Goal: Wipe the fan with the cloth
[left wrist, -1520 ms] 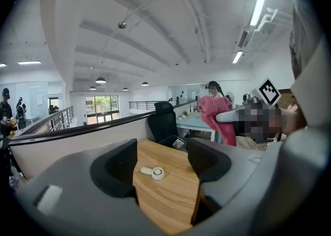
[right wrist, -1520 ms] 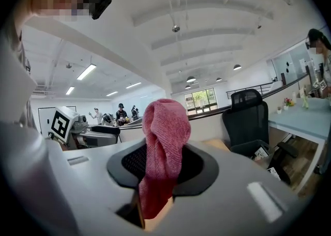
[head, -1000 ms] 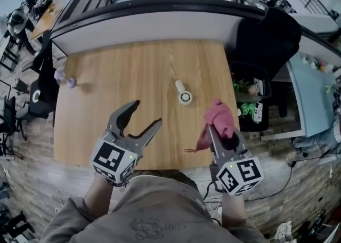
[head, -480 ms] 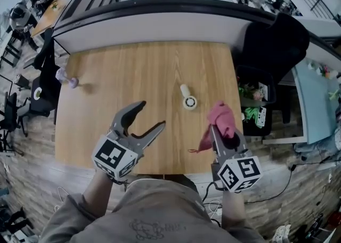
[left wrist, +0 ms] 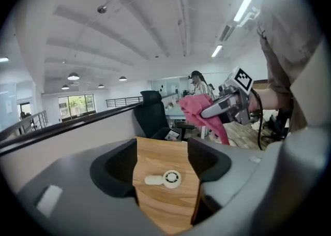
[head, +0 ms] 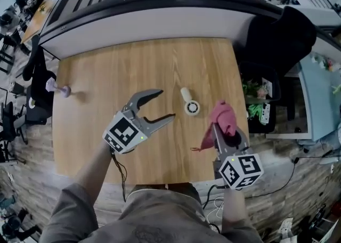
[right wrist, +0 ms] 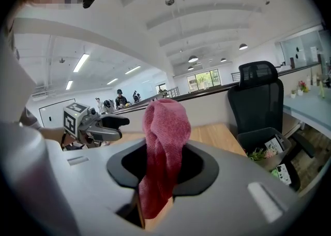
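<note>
Wood-grain table (head: 112, 71) fills the middle of the head view, with a grey partition along its far edge. Right of centre lies the fan (head: 190, 104), small and white, on its side and touched by nothing. The left gripper (head: 166, 104) hovers just left of it, jaws spread wide and empty. At lower right the right gripper (head: 219, 130) pinches the pink cloth (head: 224, 116), which bunches above the jaws and trails below them. Off the table's right edge stands a black bin (head: 250, 71) holding green leafy stuff and what look like white printed packets.

Left gripper view: both jaws stand well apart, and the fan sits framed on the wood beyond them, ungripped. The cloth-bearing gripper shows at upper right.

Right gripper view: the jaws are clamped on the cloth's middle, folds spilling both ways. The bin sits at lower right with the same greenery and packets inside.

Likely trouble: the fan looks light and loose, so a one-sided swipe could skid or roll it toward the right edge and into the bin. Closing the wide jaws off-centre on its round head might squirt it away. The dangling tail may snag the fan, and so narrow a pinch might let the cloth slip under rubbing.
</note>
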Demonstrator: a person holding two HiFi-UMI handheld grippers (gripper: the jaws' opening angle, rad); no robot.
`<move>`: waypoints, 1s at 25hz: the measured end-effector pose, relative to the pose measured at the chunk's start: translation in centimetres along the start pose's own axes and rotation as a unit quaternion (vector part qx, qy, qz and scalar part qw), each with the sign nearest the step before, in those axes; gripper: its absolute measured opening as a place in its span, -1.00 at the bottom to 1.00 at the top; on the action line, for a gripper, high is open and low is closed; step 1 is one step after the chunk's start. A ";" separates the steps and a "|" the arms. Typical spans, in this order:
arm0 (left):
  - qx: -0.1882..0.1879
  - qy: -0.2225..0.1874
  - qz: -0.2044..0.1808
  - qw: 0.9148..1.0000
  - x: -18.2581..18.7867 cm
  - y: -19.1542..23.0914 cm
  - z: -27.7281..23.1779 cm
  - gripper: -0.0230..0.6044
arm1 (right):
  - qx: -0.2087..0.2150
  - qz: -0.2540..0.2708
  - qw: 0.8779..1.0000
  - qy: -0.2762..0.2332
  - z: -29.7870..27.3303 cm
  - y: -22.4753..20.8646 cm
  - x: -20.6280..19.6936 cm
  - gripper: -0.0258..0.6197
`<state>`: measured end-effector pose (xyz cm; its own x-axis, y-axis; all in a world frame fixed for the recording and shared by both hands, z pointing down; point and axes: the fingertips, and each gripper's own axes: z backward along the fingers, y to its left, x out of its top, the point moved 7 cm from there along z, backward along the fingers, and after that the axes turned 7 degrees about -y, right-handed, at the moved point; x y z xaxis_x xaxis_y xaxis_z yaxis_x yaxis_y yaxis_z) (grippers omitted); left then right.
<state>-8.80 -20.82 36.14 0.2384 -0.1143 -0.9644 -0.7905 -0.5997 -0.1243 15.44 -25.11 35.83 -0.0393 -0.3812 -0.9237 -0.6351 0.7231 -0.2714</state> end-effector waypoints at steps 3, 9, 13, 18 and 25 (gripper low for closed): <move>-0.032 0.006 0.015 0.999 -2.7 2.0 -2.7 0.05 | -0.013 -0.004 1.000 0.008 -2.1 -1.1 -1.1 -0.54; -0.084 0.046 -0.040 0.995 -9.0 3.9 -7.9 0.06 | -0.023 -0.019 0.999 0.040 -6.0 -3.3 -4.7 -0.54; -0.129 0.071 -0.058 0.987 -13.6 4.4 -10.7 0.07 | -0.023 -0.026 0.997 0.068 -8.0 -4.5 -7.3 -0.54; -0.178 0.096 -0.079 0.976 -17.8 5.1 -14.0 0.21 | -0.018 -0.036 0.994 0.098 -9.6 -5.8 -10.1 -0.54; -0.251 0.146 -0.105 0.951 -21.3 5.5 -18.3 0.21 | -0.010 -0.059 0.988 0.142 -11.5 -7.0 -13.8 -0.54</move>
<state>-7.86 -36.18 60.33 0.5655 -0.1216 -0.8157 -0.3561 -0.9281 -0.1084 11.57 -31.52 53.55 -0.1777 -0.6099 -0.7723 -0.6635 0.6538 -0.3637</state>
